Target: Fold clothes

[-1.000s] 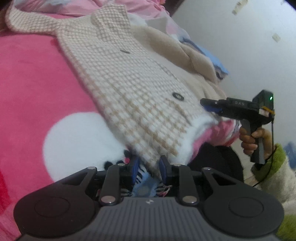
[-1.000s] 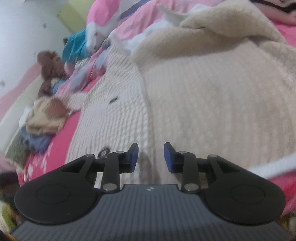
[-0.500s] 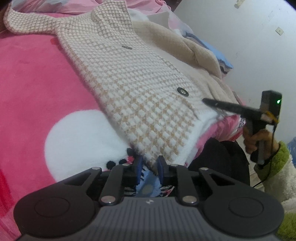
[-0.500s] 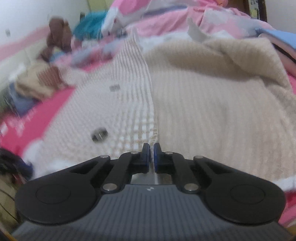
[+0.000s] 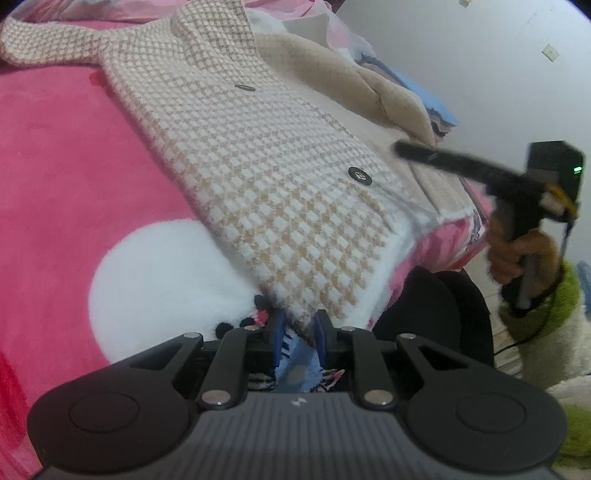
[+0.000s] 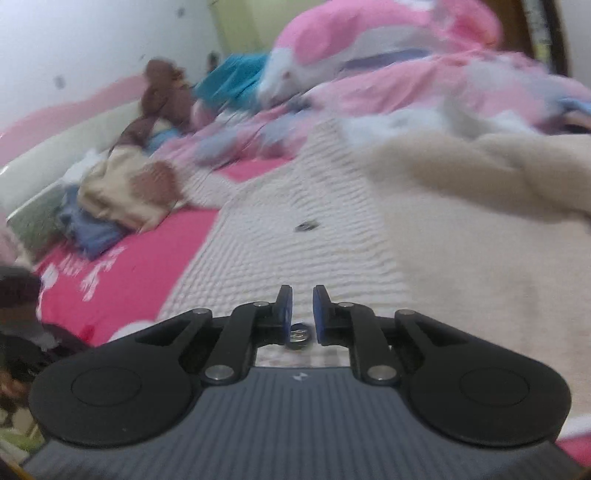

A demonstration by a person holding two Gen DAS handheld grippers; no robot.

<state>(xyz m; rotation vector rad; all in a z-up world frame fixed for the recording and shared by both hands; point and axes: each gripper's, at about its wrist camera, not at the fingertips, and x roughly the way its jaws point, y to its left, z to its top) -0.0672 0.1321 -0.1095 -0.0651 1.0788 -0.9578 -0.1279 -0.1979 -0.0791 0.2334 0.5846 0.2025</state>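
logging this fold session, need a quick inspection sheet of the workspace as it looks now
surface: pink fleece blanket with white circle on a bed.
job's things: beige-and-white houndstooth buttoned jacket, spread flat, hem at the bed edge.
clutter: brown plush toy, heap of clothes, pink quilt.
grippers: left gripper open, hem corner between its fingers; right gripper slightly open over the jacket.
cables: thin black cable below the right handle.
surroundings: white wall.

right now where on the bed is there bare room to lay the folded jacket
Free: the pink blanket with its white circle, left of the checked jacket. Crowded: the clothes pile along the far wall and the bedding beyond the collar.
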